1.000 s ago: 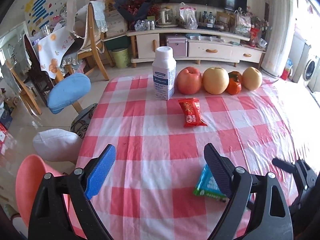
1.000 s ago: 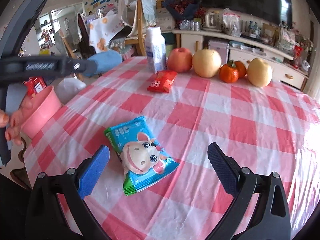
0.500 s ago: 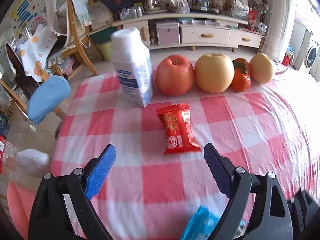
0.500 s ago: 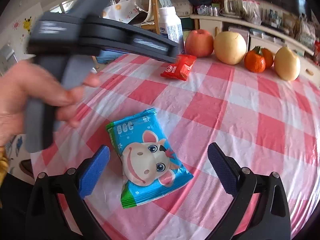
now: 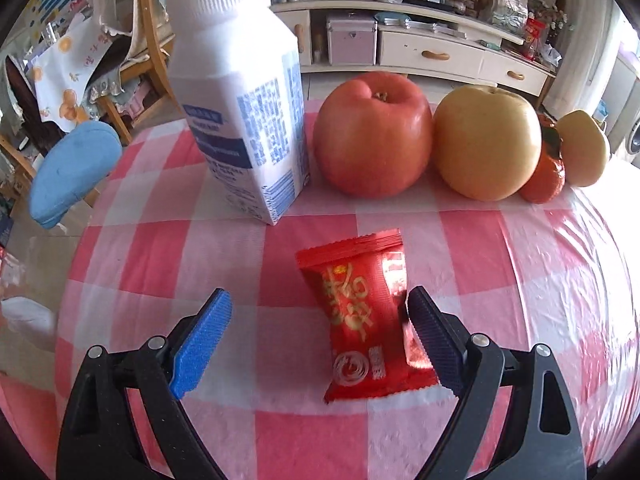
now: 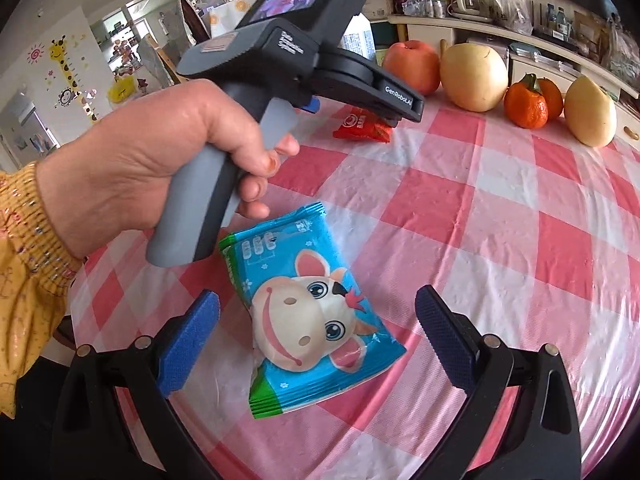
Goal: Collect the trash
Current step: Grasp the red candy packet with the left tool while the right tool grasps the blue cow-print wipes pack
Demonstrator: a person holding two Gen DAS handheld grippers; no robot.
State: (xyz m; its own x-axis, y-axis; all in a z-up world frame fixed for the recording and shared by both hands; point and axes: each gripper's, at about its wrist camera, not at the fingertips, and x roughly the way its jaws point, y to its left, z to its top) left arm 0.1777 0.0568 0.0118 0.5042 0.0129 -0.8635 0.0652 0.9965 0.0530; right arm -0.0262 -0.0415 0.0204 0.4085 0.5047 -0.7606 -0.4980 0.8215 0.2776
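Left gripper point(image 5: 316, 330): jaws spread wide, nothing clamped; it points down at the table with the red wrapper between the fingers, nearer the right finger, which overlaps the wrapper's right edge in the left wrist view; I cannot tell whether they touch.
Right gripper point(image 6: 318, 336): jaws wide apart, gripping nothing; the blue packet lies between the fingers, clear of both pads.
Red wrapper point(image 5: 366, 320): a small sealed snack pack with gold print, flat on the cloth; the white bottle stands at its 11 o'clock, the red apple at its 12 o'clock.
Blue packet point(image 6: 308, 308): cartoon cow face on the front, lying flat and slanted, its long axis running from 11 to 5 o'clock.
Left hand point(image 6: 160, 164): seen from the right wrist view, wrapped round the grey handle of the left gripper, at 10 o'clock from the blue packet; a yellow sleeve point(image 6: 28, 256) covers the wrist.
White bottle point(image 5: 240, 92): upright, cap on, just beside the red apple.
Fruit row: red apple point(image 5: 374, 136), yellow pear point(image 5: 486, 142), orange fruit point(image 5: 544, 176) and a second pear point(image 5: 582, 152), side by side along the far edge.
Tablecloth point(image 5: 500, 280): pink and white check under a clear cover.
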